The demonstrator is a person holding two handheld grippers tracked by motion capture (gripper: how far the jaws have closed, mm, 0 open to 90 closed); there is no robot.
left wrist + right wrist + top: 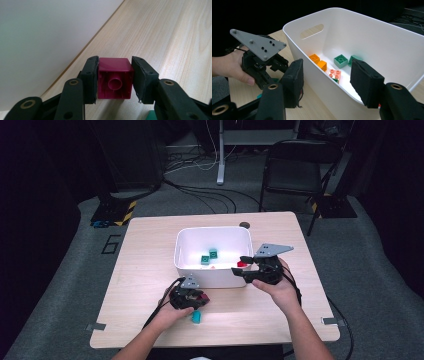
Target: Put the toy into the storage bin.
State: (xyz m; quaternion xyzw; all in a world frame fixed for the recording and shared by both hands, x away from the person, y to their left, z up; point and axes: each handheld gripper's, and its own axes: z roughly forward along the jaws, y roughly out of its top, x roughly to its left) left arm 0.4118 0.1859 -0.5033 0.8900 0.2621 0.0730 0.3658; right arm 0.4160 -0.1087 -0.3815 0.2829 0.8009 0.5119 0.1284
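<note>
Nearest, by the front edge: one teal brick [196, 317] lying on the wood surface [145, 270], just beside the left gripper [192, 298]. Left jaws clamped on one magenta brick [115, 78], hollow underside facing the gripper's camera, low over the surface beside the bin's [183, 242] wall. Right gripper [243, 266] at the bin's right rim, jaws wide with nothing between the pads. One red brick [241, 264] just by those jaws. Inside the single white bin, counted: two orange bricks [318, 62], two green bricks [341, 61], one pink piece [334, 73]. Beyond the surface: grey carpet, one black folding chair [295, 170], loose cables, one white post.
</note>
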